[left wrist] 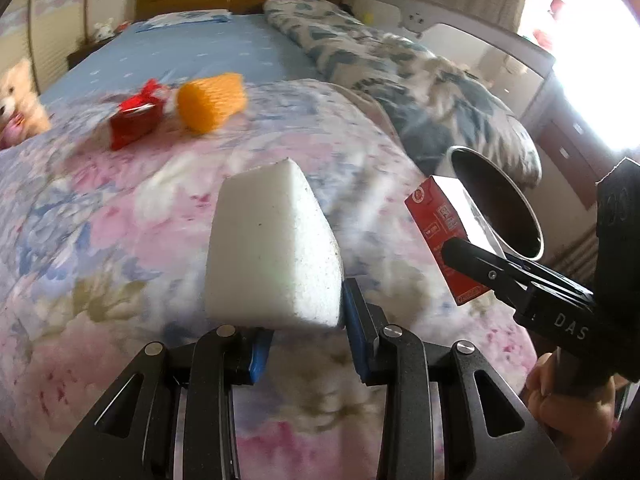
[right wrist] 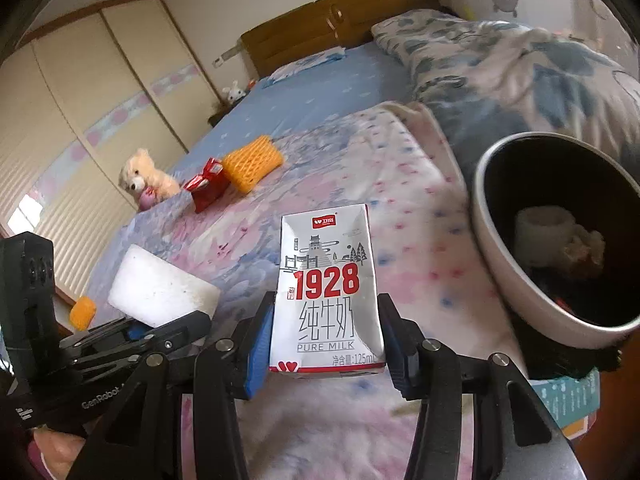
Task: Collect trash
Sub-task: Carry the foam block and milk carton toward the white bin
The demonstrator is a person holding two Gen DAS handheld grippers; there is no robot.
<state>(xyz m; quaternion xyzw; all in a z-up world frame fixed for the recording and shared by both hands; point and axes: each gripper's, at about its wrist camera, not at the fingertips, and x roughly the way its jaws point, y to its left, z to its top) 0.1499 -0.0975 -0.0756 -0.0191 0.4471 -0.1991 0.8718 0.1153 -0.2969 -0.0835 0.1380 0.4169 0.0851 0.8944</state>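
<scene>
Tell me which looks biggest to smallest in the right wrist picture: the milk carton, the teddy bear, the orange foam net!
1. Milk carton, biggest by far, though it sits right at the camera.
2. Orange foam net and teddy bear look about the same size, so I won't rank them; both lie far back on the bed.
</scene>
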